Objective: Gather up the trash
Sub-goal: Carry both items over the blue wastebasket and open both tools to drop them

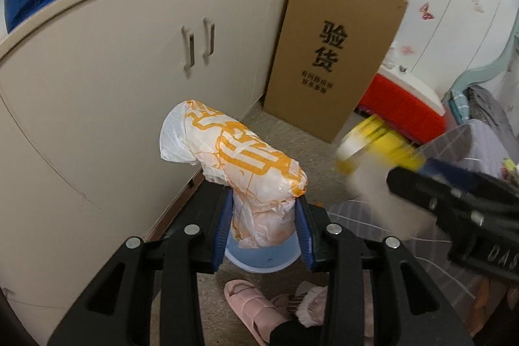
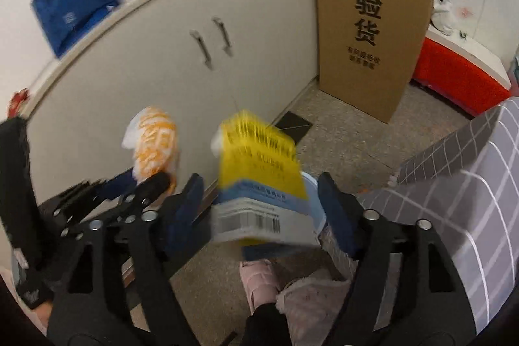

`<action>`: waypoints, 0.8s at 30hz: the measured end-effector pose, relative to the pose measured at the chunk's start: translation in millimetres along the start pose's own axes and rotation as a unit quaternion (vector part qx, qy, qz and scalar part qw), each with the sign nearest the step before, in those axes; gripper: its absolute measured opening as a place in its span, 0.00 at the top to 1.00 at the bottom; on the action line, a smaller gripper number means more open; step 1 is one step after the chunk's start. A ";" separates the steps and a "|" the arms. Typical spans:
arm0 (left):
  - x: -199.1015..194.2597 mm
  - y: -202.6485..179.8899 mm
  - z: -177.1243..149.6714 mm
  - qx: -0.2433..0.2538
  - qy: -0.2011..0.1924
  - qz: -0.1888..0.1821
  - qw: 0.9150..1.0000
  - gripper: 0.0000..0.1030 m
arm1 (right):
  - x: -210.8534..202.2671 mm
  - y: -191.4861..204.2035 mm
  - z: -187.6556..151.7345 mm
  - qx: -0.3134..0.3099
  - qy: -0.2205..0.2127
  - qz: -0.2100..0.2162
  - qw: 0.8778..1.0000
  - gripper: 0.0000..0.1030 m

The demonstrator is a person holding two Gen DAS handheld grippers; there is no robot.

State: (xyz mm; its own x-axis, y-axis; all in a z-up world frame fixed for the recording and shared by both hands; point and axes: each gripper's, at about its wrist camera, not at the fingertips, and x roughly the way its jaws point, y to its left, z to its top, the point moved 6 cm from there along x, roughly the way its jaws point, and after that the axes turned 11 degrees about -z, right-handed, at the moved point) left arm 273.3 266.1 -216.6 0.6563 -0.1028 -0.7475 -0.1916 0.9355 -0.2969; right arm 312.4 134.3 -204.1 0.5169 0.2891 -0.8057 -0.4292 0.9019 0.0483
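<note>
**Trash over bin, left clamped, right let go**

Trash bag point(image 1: 240, 164), white with orange print, clamped in my left jaws point(image 1: 264, 226), above the blue bin point(image 1: 259, 261) on the floor by the cabinet point(image 1: 113, 80). Yellow packet point(image 2: 259, 164) sits blurred between my right jaws point(image 2: 259, 213), which stand wide, pads apart from it, over the bin rim.

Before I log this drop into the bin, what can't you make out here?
- Blue bin: inside hidden by orange-and-white bag and left claw, left wrist view.
- Yellow packet: print blurred, both views.
- Right claw: contact with the packet unclear, right wrist view.
- Pink slipper: cut off by claw frame.
</note>
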 end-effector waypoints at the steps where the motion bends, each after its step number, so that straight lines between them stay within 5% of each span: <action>1: 6.4 2.2 -0.4 -0.002 0.006 -0.001 1.000 0.65 | 4.5 -0.3 1.7 0.002 0.003 0.000 1.000 0.24; 6: 29.1 3.7 -1.1 0.001 0.023 -0.004 1.000 0.65 | 13.6 -5.1 5.6 0.002 -0.005 -0.026 1.000 0.21; 14: 55.1 -14.7 3.7 0.012 0.040 -0.017 0.999 0.64 | -4.2 -28.1 18.6 -0.004 -0.071 -0.124 0.990 0.16; 20: 57.8 -26.7 14.8 0.018 0.036 -0.029 0.999 0.59 | -15.3 -42.5 24.1 0.023 -0.098 -0.133 0.986 0.16; 24: 58.9 -29.4 23.6 0.015 0.027 -0.026 0.999 0.22 | -17.3 -49.5 24.3 0.036 -0.100 -0.134 0.985 0.15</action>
State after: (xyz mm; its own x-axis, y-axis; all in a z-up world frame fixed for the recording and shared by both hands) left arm 334.8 240.5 -237.9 0.6248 -0.1682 -0.7624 -0.1363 0.9380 -0.3186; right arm 342.6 92.4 -178.2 0.7428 0.0886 -0.6636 -0.2076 0.9728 -0.1025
